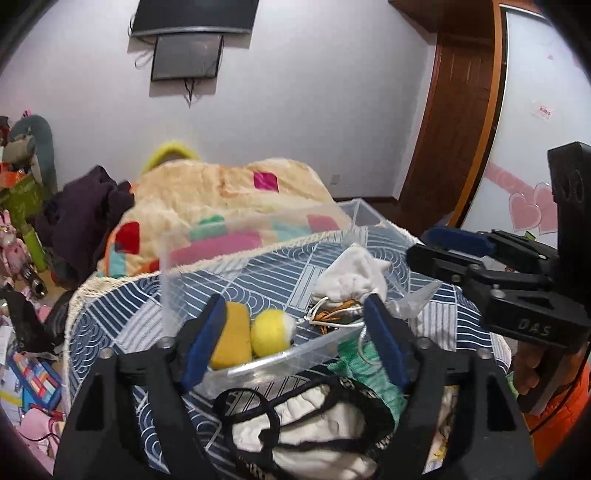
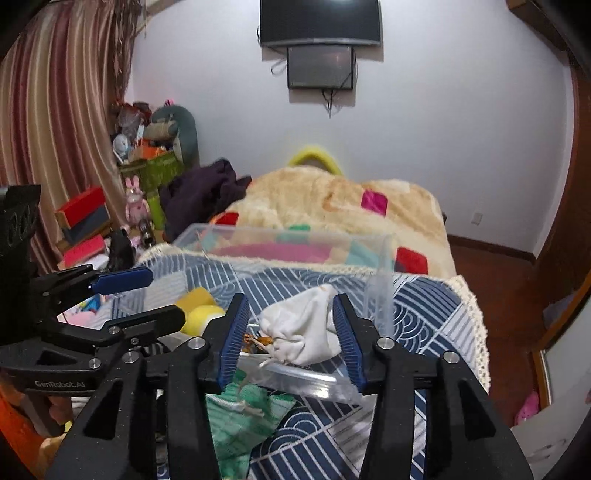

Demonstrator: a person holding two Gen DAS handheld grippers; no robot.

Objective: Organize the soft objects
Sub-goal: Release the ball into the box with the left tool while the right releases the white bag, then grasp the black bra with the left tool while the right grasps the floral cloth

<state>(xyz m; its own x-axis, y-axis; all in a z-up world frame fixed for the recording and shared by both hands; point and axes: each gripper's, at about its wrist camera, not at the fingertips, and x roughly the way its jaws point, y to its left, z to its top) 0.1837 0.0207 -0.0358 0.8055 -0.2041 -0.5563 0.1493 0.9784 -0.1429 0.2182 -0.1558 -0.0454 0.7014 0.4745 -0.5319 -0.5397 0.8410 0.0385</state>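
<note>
Left wrist view showed a bed covered by a blue-and-white patterned spread with a cream fringe, and a clear plastic bin standing on it at mid-frame. Inside the bin lay a yellow sponge block, a yellow ball touching it, and a white drawstring pouch toward the right. The left claw stood wide open at the lower centre of the frame with nothing between its blue pads, its tips at the bin's near wall. Below the bin, on the spread, lay a green knit cloth and a white cloth with black trim. The right claw was likewise open and empty, its pads framing the pouch in the right wrist view without clearly touching it; in the left wrist view it appeared at the right edge. Behind the bin, a cream plush blanket with coloured squares was heaped beside a dark purple garment. On the white wall at the top of the frame hung a dark screen with a smaller panel under it. Striped curtains filled the upper left, with boxes and toys piled beneath.
</note>
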